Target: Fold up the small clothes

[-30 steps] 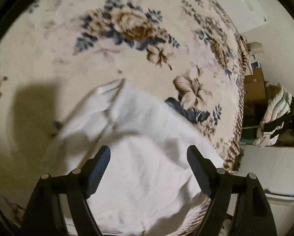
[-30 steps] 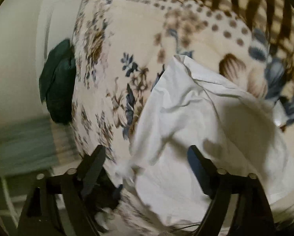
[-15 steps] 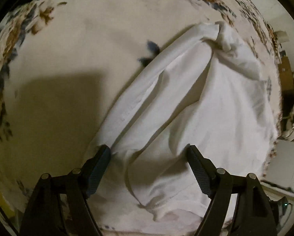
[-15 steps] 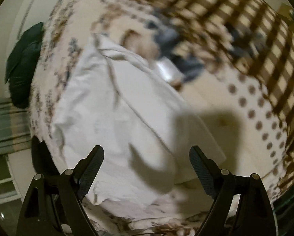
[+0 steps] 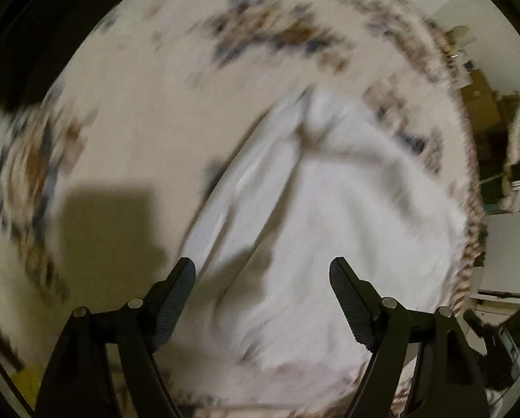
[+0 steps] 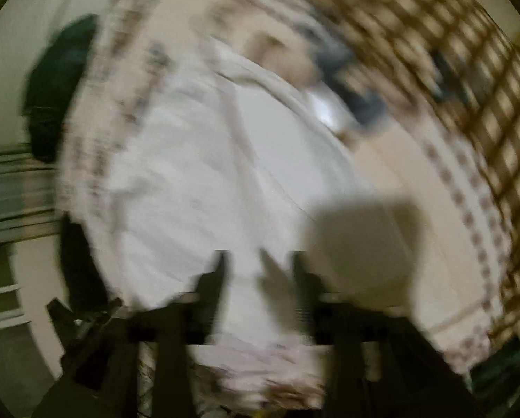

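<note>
Garment (image 5: 329,209) under wide-spread left gripper (image 5: 261,278); right gripper (image 6: 258,264) jaws closing astride hem, grip unclear

A bed (image 5: 138,132) carries everything, covered by a cream blanket (image 6: 392,160) printed with blue and brown flowers, a row of brown dots and a brown checked border toward one edge. Directly on the blanket lies a crumpled white garment (image 5: 329,209), creased into long folds and reaching close to the blanket's patterned edge; both views are blurred, so its exact outline is hard to tell. A dark green cloth (image 6: 54,90) sits at the far edge of the bed.
</note>
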